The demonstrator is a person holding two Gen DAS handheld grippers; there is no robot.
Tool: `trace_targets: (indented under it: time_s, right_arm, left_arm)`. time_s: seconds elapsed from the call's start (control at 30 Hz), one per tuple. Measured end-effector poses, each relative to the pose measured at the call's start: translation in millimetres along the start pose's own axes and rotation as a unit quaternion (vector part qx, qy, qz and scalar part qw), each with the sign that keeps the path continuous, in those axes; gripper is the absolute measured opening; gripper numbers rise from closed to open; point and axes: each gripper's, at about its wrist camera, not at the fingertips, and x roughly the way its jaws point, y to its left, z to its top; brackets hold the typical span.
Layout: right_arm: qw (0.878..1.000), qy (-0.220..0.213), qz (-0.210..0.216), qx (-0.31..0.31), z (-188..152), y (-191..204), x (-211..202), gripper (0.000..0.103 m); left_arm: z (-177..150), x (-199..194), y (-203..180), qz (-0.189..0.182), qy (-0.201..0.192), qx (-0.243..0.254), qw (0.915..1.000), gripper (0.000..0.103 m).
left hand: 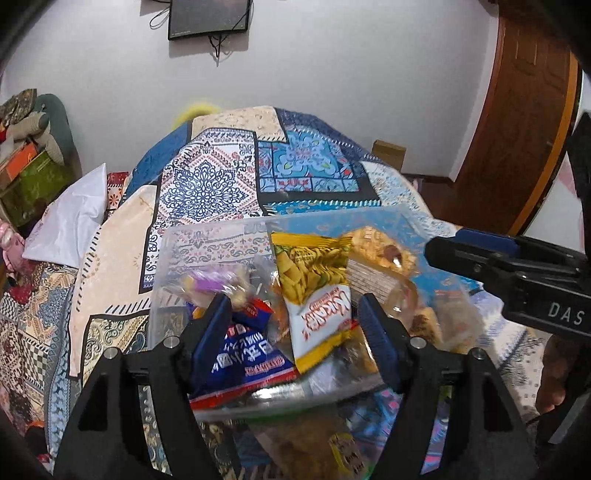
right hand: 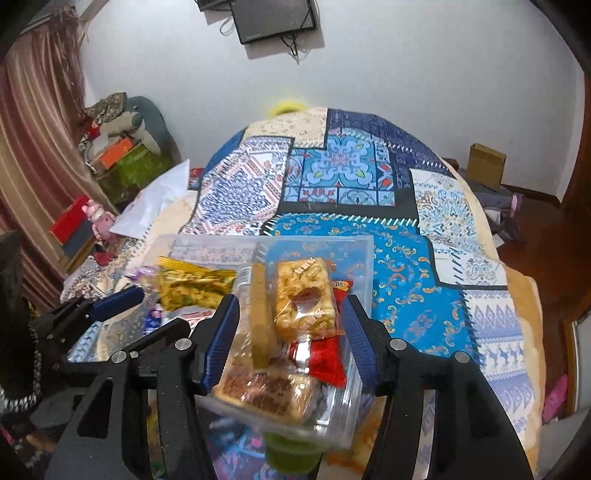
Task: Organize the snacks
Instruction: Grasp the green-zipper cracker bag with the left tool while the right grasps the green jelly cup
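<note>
A: Where are the snacks?

B: In a clear bin [left hand: 207,243] on the bed [left hand: 207,177], which has a patchwork cover. Both grippers stand over the near side of it.

A: What does the left gripper [left hand: 295,325] have?

B: Nothing that I can see. Its blue pads stand wide apart, with a yellow-and-white chip bag [left hand: 314,284] and a blue packet [left hand: 240,354] lying in the bin between and below them. Neither pad presses on a packet.

A: And the right one?

B: The right gripper [right hand: 290,328] is spread as well, above the right part of the bin [right hand: 314,243]. Between its fingers lie an orange cracker pack [right hand: 304,295], a red packet [right hand: 325,356] beneath it, a tall tan bar [right hand: 260,314] on edge, and a clear-wrapped brown cake [right hand: 269,393] nearest the camera. I can't see any of them being touched by the pads.

A: Do the grippers show in each other's view?

B: Yes. From the left wrist, the right one [left hand: 517,266] reaches in from the right edge. From the right wrist, one blue pad of the left one [right hand: 110,299] shows at the left, beside the chip bag [right hand: 192,288].

A: Anything else around?

B: A white pillow [left hand: 74,210] at the bed's left edge, a monitor [left hand: 208,16] on the wall, and a wooden door [left hand: 517,110] to the right.
</note>
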Motion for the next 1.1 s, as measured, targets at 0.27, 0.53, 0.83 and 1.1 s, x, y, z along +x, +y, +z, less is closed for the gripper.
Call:
trace_targets:
  time_s: [0.27, 0.53, 0.83, 1.1]
  right_arm:
    - [1.000, -0.015, 0.003, -0.016, -25.0, 8.2, -45.9, 0.054]
    - [0.999, -0.007, -0.017, -0.038, -63.9, 18.8, -68.9, 0.054]
    - [0.999, 0.024, -0.016, -0.023, -96.3, 17.0, -59.7, 0.054]
    - [0.997, 0.066, -0.024, -0.009, -111.8, 9.5, -22.1, 0.054]
  left_arm:
    - [-14.6, -53.8, 7.3, -0.001, -0.015, -0.011, 0.9998, 0.072]
    - [-51.9, -75.8, 20.4, 0.014, 0.009, -0.034, 0.9993, 0.077]
    - [-92.3, -59.6, 14.8, 0.010, 0.057, -0.046, 0.9973, 0.077]
    - [-102.3, -28.1, 1.7, -0.007, 0.091, -0.042, 0.9950, 0.077]
